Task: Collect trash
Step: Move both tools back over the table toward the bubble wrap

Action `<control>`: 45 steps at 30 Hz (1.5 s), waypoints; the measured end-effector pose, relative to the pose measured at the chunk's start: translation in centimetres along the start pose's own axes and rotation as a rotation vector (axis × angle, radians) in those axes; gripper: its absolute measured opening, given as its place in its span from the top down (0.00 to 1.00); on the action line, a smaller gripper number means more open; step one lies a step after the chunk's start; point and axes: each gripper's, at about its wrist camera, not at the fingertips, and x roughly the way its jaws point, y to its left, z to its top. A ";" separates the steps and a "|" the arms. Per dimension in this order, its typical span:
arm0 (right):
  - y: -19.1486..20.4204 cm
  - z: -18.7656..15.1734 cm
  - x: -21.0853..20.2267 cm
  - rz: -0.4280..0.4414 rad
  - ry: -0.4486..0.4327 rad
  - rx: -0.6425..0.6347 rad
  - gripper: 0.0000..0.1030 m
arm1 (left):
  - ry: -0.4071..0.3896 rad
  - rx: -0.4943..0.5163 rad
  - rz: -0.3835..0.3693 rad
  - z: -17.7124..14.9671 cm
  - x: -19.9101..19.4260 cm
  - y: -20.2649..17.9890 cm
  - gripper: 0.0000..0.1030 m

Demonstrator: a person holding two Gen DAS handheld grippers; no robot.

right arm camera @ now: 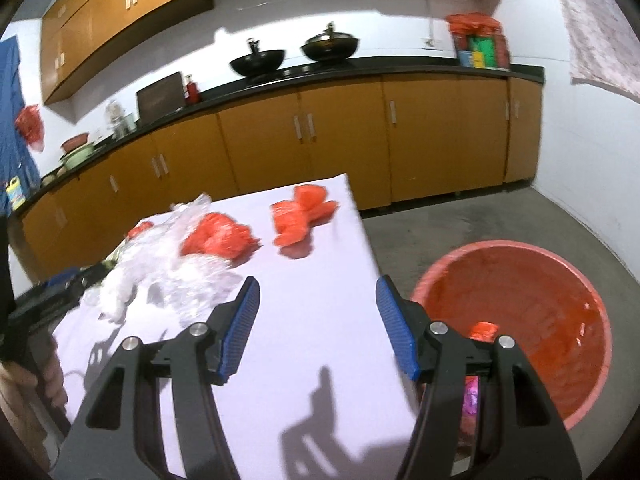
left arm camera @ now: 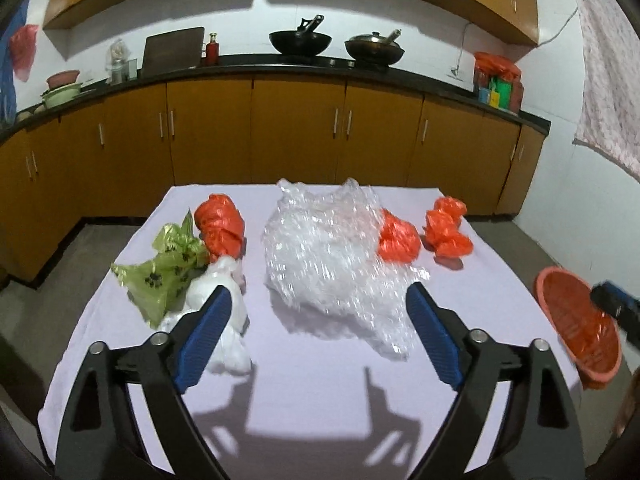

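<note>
— Since both grippers hang with jaws apart and nothing between them, which scrap first?
— The bubble wrap (left arm camera: 332, 256), mid-surface (left arm camera: 312, 396) ahead of the left gripper (left arm camera: 320, 320): probably light, springy, slick, so pinch a bunched fold.
— And the right gripper (right arm camera: 316, 320)?
— The orange bag (right arm camera: 300, 216) near the surface's far edge: soft, crumpled, likely weightless. The bin (right arm camera: 520, 316) sits on the floor just beside.

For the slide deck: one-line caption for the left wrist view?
Open left gripper faces crumpled bubble wrap on the white table.
</note>
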 end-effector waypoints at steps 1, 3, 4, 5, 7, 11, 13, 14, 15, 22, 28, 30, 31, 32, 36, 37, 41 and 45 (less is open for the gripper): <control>0.4 -0.1 0.1 0.000 0.004 -0.012 0.42 | -0.007 0.001 -0.002 0.5 0.4 0.0 0.11; 0.8 -0.1 0.1 -0.002 0.010 -0.025 0.42 | -0.010 0.002 -0.008 1.5 1.3 0.2 0.09; 0.9 -0.1 0.1 -0.003 0.013 -0.028 0.42 | -0.006 -0.004 -0.010 2.0 2.0 0.3 0.09; 1.0 -0.2 0.1 -0.005 0.016 -0.030 0.42 | 0.004 -0.009 -0.014 2.4 2.7 0.5 0.09; 0.8 -0.1 0.2 -0.010 0.020 -0.030 0.42 | 0.052 -0.020 -0.016 2.9 4.7 0.9 0.08; 0.5 -0.3 0.4 -0.020 0.029 -0.034 0.42 | 0.162 -0.069 -0.035 2.6 7.5 1.4 0.09; 0.3 -0.3 0.6 -0.024 0.034 -0.036 0.42 | 0.192 -0.091 -0.051 2.2 8.4 1.7 0.10; 0.2 -0.4 0.7 -0.024 0.037 -0.034 0.42 | 0.196 -0.091 -0.051 2.1 8.5 1.7 0.14; 0.1 -0.5 0.8 -0.024 0.039 -0.033 0.42 | 0.200 -0.089 -0.053 2.0 8.7 1.7 0.24; 0.5 -0.7 0.9 -0.017 0.042 -0.041 0.42 | 0.194 -0.068 -0.076 1.6 8.8 1.7 0.73; 1.2 -0.3 1.0 -0.005 0.038 -0.051 0.42 | 0.113 -0.048 -0.084 2.3 6.2 2.0 0.81; 1.7 -0.1 1.2 0.003 0.038 -0.056 0.42 | 0.080 -0.046 -0.085 2.7 4.9 2.4 0.81; 1.9 -0.1 1.4 0.009 0.038 -0.058 0.42 | 0.071 -0.049 -0.086 2.9 4.6 2.6 0.81; 2.3 -0.1 1.5 0.014 0.039 -0.060 0.42 | 0.051 -0.057 -0.087 3.2 3.8 3.1 0.81; 4.4 0.1 2.4 0.053 0.045 -0.088 0.42 | -0.011 -0.075 -0.065 4.1 1.3 4.6 0.81; 4.9 0.1 2.6 0.062 0.046 -0.095 0.42 | -0.024 -0.082 -0.056 4.3 0.8 5.2 0.81; 7.4 0.1 4.1 0.110 0.063 -0.122 0.44 | -0.065 -0.107 -0.012 4.9 -1.0 7.5 0.81; 10.3 -0.2 6.1 0.155 0.088 -0.155 0.45 | -0.096 -0.114 0.049 4.9 -2.3 9.6 0.81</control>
